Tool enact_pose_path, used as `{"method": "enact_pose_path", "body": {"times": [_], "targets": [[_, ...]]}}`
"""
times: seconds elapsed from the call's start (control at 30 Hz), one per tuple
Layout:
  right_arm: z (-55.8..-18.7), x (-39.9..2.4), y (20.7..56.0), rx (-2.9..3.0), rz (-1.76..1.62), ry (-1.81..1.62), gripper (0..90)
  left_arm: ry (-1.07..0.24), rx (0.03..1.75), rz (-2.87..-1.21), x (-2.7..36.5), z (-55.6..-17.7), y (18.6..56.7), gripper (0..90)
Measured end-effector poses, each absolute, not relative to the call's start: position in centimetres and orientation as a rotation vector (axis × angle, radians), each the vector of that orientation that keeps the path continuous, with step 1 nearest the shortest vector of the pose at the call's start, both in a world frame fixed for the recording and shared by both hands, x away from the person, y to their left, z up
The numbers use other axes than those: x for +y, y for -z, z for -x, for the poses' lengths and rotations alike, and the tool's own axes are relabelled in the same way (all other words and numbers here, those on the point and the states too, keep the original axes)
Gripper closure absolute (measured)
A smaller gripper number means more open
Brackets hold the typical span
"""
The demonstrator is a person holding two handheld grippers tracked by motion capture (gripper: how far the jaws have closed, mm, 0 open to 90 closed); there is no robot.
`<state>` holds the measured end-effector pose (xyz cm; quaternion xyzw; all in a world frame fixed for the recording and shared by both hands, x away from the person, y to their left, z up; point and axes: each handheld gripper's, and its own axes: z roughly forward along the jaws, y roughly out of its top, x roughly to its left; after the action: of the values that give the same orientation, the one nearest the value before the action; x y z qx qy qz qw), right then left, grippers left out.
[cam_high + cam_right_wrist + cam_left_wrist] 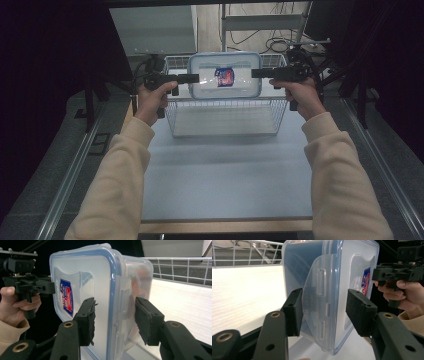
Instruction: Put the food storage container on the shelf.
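A clear plastic food container (225, 76) with a blue-rimmed snap lid was held up above the wire basket (225, 117), level with the basket's far rim, one gripper at each short end. The left gripper (186, 78) had its jaws wide, straddling the container's left-end latch flap (318, 293) with a gap on both sides; neither pad (294, 311) touched plastic in the left gripper view. The right gripper (260, 73) also bracketed its end with jaws apart, one pad over the lid face near the blue-and-red label (67, 297), the other beside the container's wall; I could not tell whether it bore any weight.

The step looked like lowering the container into the basket or lifting it out. To do it well, both grippers should close squarely on the lid rim before moving, stay level with each other, and keep the container clear of the basket's wire rim.
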<state>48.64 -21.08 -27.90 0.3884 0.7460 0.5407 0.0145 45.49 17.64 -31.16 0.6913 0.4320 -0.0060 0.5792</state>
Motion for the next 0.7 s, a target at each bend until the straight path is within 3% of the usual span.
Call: {"method": "enact_pose_path", "body": {"times": [0.7], "targets": [[-53.1,-20.8,29.0,2.326,-1.440,-1.656,49.3,0.147,1.137,-1.572,17.9,-49.6,32.1,48.1]]}}
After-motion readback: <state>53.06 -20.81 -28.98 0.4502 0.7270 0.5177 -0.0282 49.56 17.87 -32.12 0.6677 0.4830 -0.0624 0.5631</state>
